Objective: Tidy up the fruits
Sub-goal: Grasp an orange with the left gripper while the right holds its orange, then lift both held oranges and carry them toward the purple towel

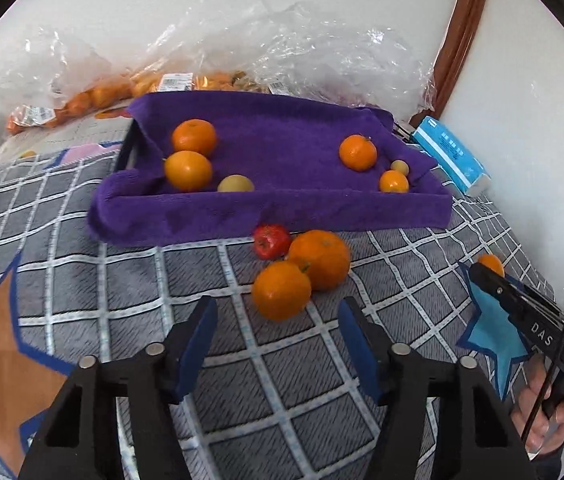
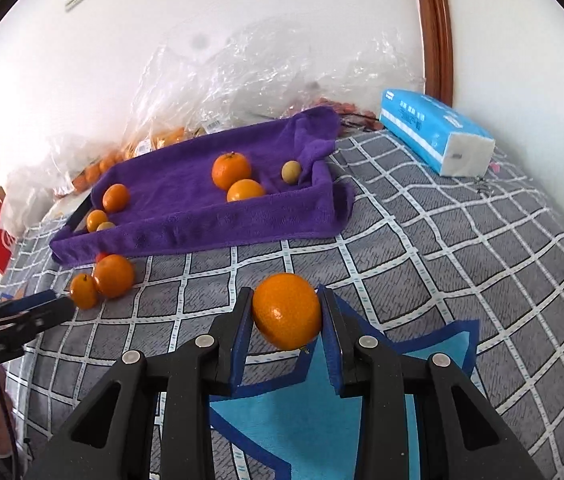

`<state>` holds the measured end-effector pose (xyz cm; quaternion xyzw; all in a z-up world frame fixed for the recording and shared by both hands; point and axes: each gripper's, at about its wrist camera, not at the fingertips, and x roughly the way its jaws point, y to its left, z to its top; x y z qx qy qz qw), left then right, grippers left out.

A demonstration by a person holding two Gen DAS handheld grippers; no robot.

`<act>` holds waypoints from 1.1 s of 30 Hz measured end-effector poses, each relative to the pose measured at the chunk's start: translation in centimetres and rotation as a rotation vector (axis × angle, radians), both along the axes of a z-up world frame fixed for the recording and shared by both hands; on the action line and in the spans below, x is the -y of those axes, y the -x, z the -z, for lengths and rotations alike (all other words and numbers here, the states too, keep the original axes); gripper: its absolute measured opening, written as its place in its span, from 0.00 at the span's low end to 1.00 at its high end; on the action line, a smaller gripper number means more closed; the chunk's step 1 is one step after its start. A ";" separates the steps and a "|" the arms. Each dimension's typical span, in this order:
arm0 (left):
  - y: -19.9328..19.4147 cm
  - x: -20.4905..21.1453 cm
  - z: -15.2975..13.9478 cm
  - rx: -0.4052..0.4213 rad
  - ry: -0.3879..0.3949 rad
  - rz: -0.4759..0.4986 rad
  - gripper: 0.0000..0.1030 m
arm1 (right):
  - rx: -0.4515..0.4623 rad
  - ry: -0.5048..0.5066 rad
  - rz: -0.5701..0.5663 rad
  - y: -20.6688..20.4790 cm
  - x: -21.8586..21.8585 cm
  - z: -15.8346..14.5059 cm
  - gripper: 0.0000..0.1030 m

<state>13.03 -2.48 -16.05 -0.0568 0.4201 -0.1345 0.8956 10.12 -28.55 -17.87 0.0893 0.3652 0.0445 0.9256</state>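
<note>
Blanket (image 2: 461,240), grey checked, underneath everything. Purple-towel tray (image 2: 202,224) holds several oranges. Right gripper (image 2: 286,312) clenched on orange (image 2: 286,310), raised above blanket. Left gripper (image 1: 278,320) spread wide, empty, near loose oranges (image 1: 301,272) beside tray.

Both wrist views look low across the checked blanket (image 1: 82,280) toward the far wall. Both share the purple-towelled tray (image 1: 266,208) (image 2: 210,228), the right view from further right.
</note>
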 end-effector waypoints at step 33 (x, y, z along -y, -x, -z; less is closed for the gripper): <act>1.6 -6.8 0.8 0.011 -0.050 -0.131 0.30 | -0.034 -0.029 -0.046 -0.5 -0.4 0.5 0.31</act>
